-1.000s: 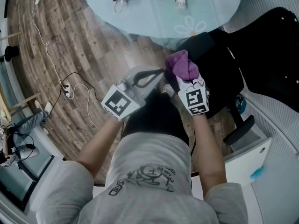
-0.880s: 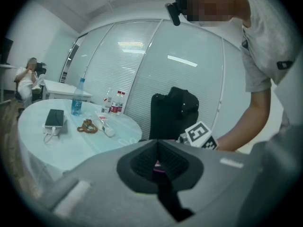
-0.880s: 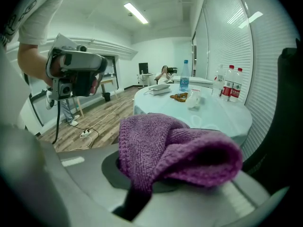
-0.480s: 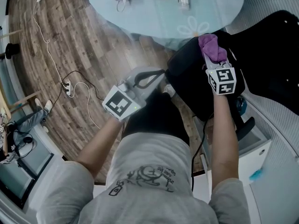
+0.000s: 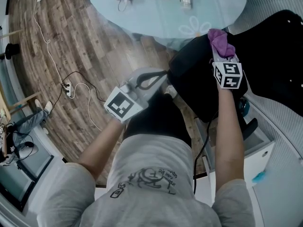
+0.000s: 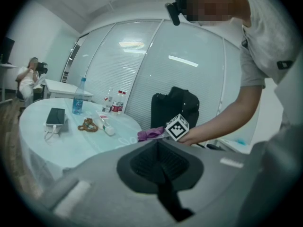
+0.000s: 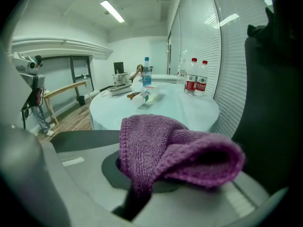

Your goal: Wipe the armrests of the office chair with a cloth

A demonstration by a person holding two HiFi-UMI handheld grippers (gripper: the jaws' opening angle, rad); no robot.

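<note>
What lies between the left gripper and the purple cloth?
In the head view, the black office chair lies between left gripper and purple cloth.

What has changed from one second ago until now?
The right gripper, shut on the purple cloth, moved away from the left gripper, rightwards and forwards over the office chair. Nothing was let go. The left gripper stayed in place, shut and empty.

Office chair (image 5: 279, 56) cropped (right edge) — armrest lost beneath cloth (image 5: 220, 41).
</note>
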